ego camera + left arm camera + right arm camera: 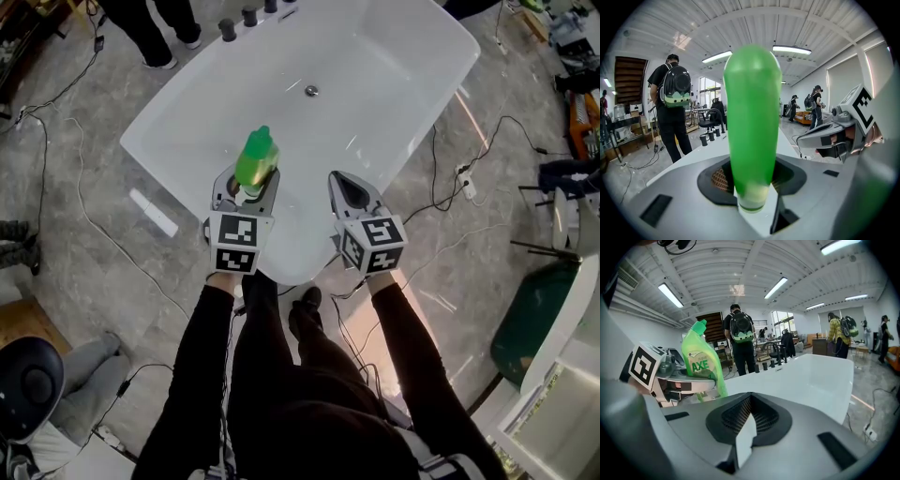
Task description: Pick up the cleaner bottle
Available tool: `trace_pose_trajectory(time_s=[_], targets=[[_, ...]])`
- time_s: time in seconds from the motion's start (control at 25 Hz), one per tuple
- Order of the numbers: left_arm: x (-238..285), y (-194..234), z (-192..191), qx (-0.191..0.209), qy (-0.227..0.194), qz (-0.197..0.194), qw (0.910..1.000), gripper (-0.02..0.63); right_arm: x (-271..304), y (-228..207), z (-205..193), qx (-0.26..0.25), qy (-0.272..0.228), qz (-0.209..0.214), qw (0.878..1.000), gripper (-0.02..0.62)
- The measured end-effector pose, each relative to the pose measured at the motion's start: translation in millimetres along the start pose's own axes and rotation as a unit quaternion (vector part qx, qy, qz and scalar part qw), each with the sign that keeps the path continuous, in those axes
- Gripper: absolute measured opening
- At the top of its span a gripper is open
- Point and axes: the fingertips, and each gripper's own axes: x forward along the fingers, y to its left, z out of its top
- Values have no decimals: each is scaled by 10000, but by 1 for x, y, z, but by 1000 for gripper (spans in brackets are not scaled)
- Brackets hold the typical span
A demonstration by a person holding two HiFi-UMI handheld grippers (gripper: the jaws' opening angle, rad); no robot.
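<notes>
1. Bottle (256, 157): green cleaner bottle, upright with the cap on top. It stands over the near end of the tub (394, 84), at 6 o'clock from the drain (311, 91). Whether its base rests on the rim or hangs free cannot be told.
2. Left gripper (247, 187): the fingers are part-open and pressed on the bottle's lower body, one on each flank. In the left gripper view the bottle fills the gap and rises straight between them.
3. Right gripper (352, 190): at 3 o'clock of the left gripper, near it but not touching. Its fingers are closed together with nothing between them.
4. Step in hand (judgement): the grasp looks made, and what remains is lifting the bottle clear of the tub.
5. Handling (judgement): the hold sits low, so most of the bottle stands above the fingers and could tip.
   - Raise it straight up, without rolling the wrist.
   - Hold the squeeze steady. The plastic looks smooth and soft, so too light a hold may slip and too hard a one may dent it.
6. Risk (judgement): the tub wall is glossy and sloped, so a dropped bottle would likely slide toward the drain at 12 o'clock. The right gripper is best kept clear at 3 o'clock, ready to steady the bottle's upper body.
7. Surroundings: taps (248, 17) stand at the tub's 12 o'clock end. Cables (441, 187) lie on the floor (84, 187) to both sides.
</notes>
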Motion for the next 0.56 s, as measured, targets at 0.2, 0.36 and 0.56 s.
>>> trace_pose_trajectory(time_s=[0.2, 0.36, 0.56], targets=[[-3, 0, -1, -11, -11, -4, 10000, 193, 0, 1, 2, -31, -35, -26, 10000, 0], [-3, 0, -2, -21, -12, -2, 10000, 193, 0, 2, 3, -42, -39, -26, 10000, 2], [-3, 3, -1, -31, -4, 1, 10000, 193, 2, 2, 5, -26, -37, -22, 10000, 2]])
